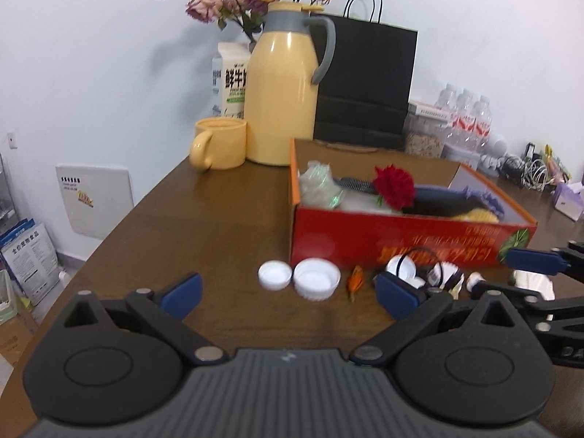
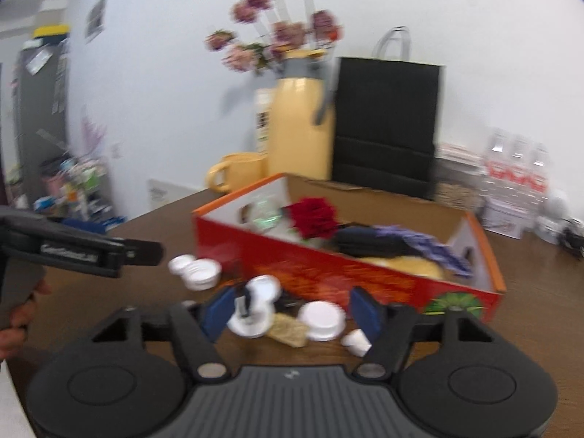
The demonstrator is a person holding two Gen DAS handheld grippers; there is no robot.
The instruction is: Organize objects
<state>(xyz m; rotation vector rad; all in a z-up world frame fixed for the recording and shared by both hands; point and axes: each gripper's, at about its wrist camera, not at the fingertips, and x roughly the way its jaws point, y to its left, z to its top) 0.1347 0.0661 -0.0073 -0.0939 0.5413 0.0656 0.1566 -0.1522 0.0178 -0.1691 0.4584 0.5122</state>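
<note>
**A:** How far had the tidying got?

**B:** Partway, by my reading. The open red cardboard box (image 1: 401,235) on the brown wooden table (image 1: 204,226) already held a red fabric rose (image 1: 396,186), a crumpled clear plastic bag (image 1: 319,188), a dark comb-like piece and some purple and yellow items I couldn't identify.

**A:** And what was left out?

**B:** Two white plastic screw caps (image 1: 296,276) lay side by side on the table in front of the box. Just beside them sat a small orange dried bud (image 1: 356,280), then a huddle of small white caps and bits (image 2: 292,315), with a tan flat scrap among them. The right wrist view was blurred, so I couldn't name every piece.

**A:** The grippers?

**B:** The left gripper (image 1: 288,292) stood wide with nothing between its blue pads; the two caps were just ahead of it. The right gripper (image 2: 292,312) was partly open, straddling the white huddle, and I saw no pad pressing on anything.

**A:** So nothing was being carried?

**B:** Nothing. I'd judge the loose pieces in front of the box still had to go in.
</note>
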